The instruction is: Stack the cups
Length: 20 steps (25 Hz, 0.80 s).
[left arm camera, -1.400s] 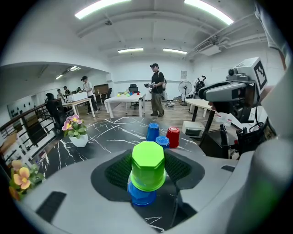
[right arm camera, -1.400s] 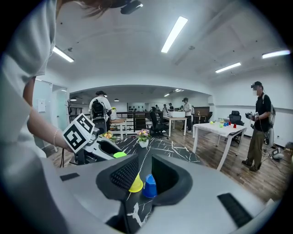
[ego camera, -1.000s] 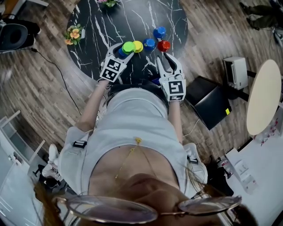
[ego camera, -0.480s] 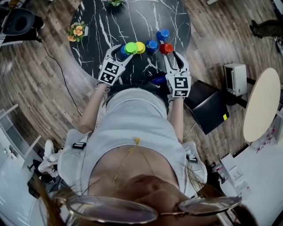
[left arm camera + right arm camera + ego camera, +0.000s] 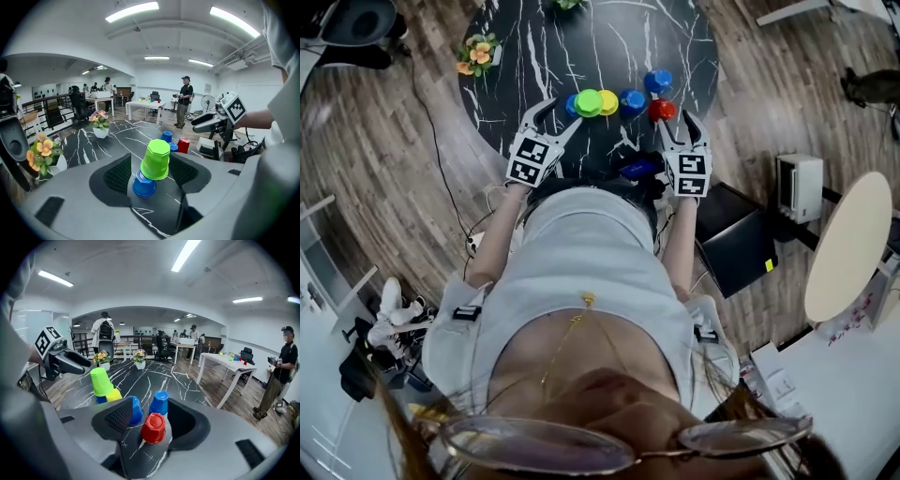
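Now left claw (image 5: 150,172) spread; right claw (image 5: 150,419) just opening round red cup (image 5: 153,428), pad (image 5: 119,416) half-hiding blue cup (image 5: 136,409).

Head view: above the person, facing steeply down on the round desk (image 5: 581,47), from well off.
Left gripper view: rides the left hand-held gripper (image 5: 560,112), low and close, facing across the desk.
Right gripper view: rides the right hand-held gripper (image 5: 677,122), likewise.
Shared by all: desk, green cup (image 5: 156,159), red cup (image 5: 153,427).
Each gripper view also shows the other hand-held gripper.
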{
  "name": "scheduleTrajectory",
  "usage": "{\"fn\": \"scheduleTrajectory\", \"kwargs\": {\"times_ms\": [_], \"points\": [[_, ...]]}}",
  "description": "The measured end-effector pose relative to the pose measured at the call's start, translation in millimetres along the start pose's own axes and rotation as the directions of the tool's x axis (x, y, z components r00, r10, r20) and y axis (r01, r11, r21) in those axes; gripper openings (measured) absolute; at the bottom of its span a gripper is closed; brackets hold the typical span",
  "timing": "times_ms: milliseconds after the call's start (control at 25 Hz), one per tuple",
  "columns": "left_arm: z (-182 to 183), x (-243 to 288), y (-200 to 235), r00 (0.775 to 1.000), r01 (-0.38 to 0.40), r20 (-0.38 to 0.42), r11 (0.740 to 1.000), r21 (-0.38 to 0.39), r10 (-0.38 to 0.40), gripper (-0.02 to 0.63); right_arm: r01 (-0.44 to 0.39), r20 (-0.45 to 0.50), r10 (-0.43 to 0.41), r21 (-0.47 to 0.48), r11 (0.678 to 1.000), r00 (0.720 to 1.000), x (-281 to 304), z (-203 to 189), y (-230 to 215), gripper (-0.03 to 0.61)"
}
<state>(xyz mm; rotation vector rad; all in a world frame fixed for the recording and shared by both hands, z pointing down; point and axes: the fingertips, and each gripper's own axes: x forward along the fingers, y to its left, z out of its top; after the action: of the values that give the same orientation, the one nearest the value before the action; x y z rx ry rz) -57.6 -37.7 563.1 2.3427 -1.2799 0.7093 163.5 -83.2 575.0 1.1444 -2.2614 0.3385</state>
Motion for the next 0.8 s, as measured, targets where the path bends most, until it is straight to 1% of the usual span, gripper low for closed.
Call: {"fn": "scheduleTrajectory", "kwargs": {"times_ms": [160,320,480,600,800], "points": [[-6,-8,4,0.999,-0.032,-0.003,0.999,-0.025,0.032,0.261,-0.025,-0.06,0.023,-0.026,0.999,0.998,14,-11,-2,0.229],[-9,-17,5,0.999,-0.045,0.007,0.998,-0.049,0.045,0.256,-0.046,-0.124,0.039,-0.048,0.998,0.992,28,-23,-4,0.239],[-12,-25,8,0.997,-0.074,0.021,0.994,-0.076,0.075,0.205,-0.068,-0.199,0.05,-0.081,0.994,0.979,42,-37,-6,0.253],[-12,-31,11,0.994,-0.1,0.027,0.99,-0.1,0.103,0.145,-0.08,-0.229,0.059,-0.083,0.993,0.972,52,-46,-8,0.253],[-15,-38,13,0.991,-0.122,0.042,0.983,-0.134,0.129,0.078,-0.085,-0.276,0.056,-0.095,0.992,0.959,62,-56,-9,0.253]]}}
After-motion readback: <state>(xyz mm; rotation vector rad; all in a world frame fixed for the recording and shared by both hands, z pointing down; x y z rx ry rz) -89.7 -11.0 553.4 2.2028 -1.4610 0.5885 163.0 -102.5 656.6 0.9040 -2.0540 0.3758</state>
